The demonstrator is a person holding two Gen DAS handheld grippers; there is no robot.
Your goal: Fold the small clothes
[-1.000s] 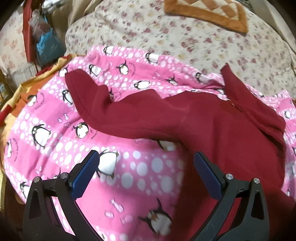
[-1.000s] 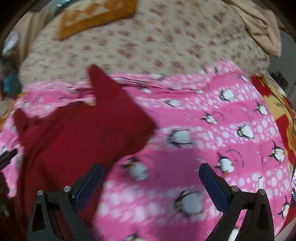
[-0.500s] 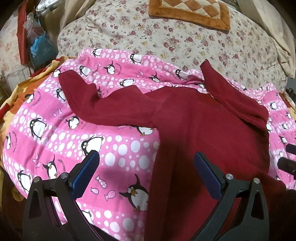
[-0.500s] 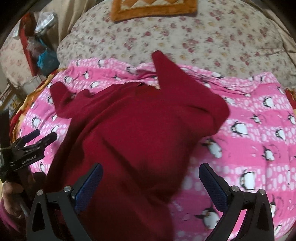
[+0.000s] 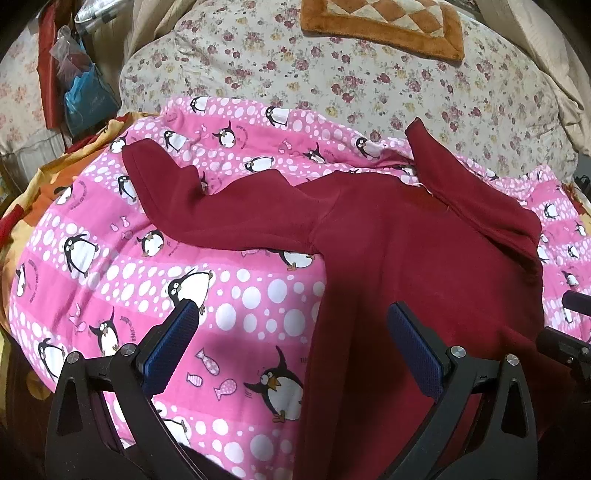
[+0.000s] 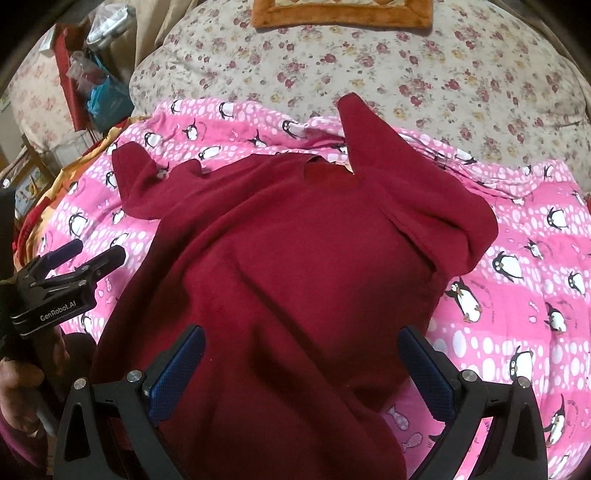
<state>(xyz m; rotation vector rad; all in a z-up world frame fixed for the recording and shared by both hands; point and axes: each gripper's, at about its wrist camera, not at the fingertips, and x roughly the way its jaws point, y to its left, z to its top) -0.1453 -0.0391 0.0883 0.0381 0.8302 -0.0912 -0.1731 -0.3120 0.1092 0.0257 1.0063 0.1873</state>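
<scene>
A dark red long-sleeved top (image 6: pixel 295 266) lies spread face up on a pink penguin blanket (image 6: pixel 517 314), neck away from me. Its left sleeve (image 5: pixel 207 210) stretches out to the left. Its right sleeve (image 6: pixel 417 184) is folded in a crumpled loop at the right. In the left wrist view the top (image 5: pixel 406 258) fills the right half. My left gripper (image 5: pixel 295 343) is open and empty over the top's left edge. My right gripper (image 6: pixel 303 365) is open and empty above the top's lower body. The left gripper also shows in the right wrist view (image 6: pixel 85 254).
A floral quilt (image 6: pixel 369 59) lies behind the pink blanket, with an orange-bordered mat (image 6: pixel 343 14) on it. Bags and clutter (image 5: pixel 81 85) stand at the far left. An orange and yellow cover (image 5: pixel 37 192) shows under the blanket's left edge.
Both grippers have pulled back toward me and stay open. The right view swung left, from mostly blanket to centred over the top. The top has not visibly moved.
</scene>
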